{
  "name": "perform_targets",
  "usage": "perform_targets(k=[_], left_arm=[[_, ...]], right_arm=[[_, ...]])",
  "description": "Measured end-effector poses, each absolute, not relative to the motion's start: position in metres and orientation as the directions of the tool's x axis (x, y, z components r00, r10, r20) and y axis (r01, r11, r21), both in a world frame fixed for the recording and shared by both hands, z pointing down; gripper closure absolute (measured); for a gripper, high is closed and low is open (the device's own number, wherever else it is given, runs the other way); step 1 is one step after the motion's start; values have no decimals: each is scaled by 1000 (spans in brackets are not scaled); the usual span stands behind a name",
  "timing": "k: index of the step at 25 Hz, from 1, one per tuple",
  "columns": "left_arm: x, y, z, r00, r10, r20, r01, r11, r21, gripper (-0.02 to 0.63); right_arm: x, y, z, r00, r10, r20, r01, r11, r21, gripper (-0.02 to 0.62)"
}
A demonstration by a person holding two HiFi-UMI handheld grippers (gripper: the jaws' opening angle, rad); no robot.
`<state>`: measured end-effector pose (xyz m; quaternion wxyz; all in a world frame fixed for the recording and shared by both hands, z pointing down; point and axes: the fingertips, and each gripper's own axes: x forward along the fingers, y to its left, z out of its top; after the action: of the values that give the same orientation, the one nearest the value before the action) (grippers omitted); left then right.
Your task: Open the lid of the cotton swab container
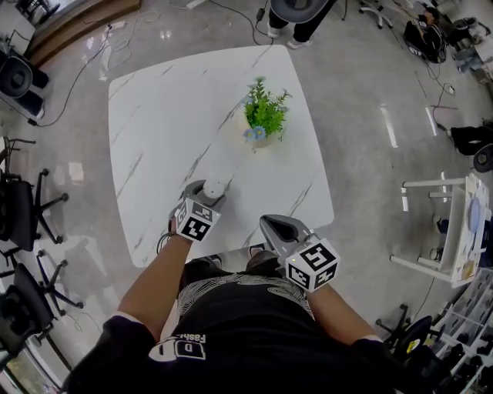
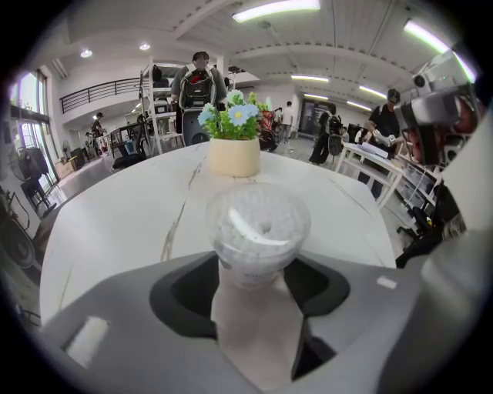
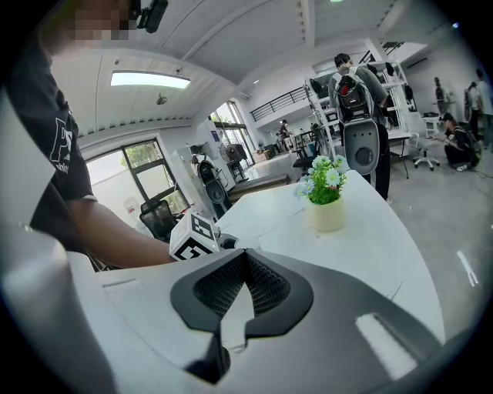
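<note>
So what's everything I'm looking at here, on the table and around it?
table: one, white with grey veins, middle of the floor
potted plant: one, green with blue flowers in a cream pot, on the table's far half
cotton swab container: one, clear with white swabs inside, gripped at the table's near edge
office chairs: at least two, black, on the floor to the left
cart: one, white, on the floor to the right
bystander: one, dark trousers, standing past the table's far edge
left gripper: one, grey, fingers closed on the container
right gripper: one, grey, fingers shut and empty, by the table's near edge
arms: two, bare below black sleeves, bottom of the head view
</note>
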<state>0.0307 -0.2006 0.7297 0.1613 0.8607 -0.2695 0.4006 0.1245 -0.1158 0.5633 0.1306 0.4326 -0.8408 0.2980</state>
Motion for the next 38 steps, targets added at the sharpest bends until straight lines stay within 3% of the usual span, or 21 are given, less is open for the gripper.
perform_targets(k=[38], left_arm=[[30, -189, 718, 552, -336, 763, -562, -826, 43, 298]], right_arm=[[120, -111, 542, -588, -670, 453, -808, 480, -340, 601]])
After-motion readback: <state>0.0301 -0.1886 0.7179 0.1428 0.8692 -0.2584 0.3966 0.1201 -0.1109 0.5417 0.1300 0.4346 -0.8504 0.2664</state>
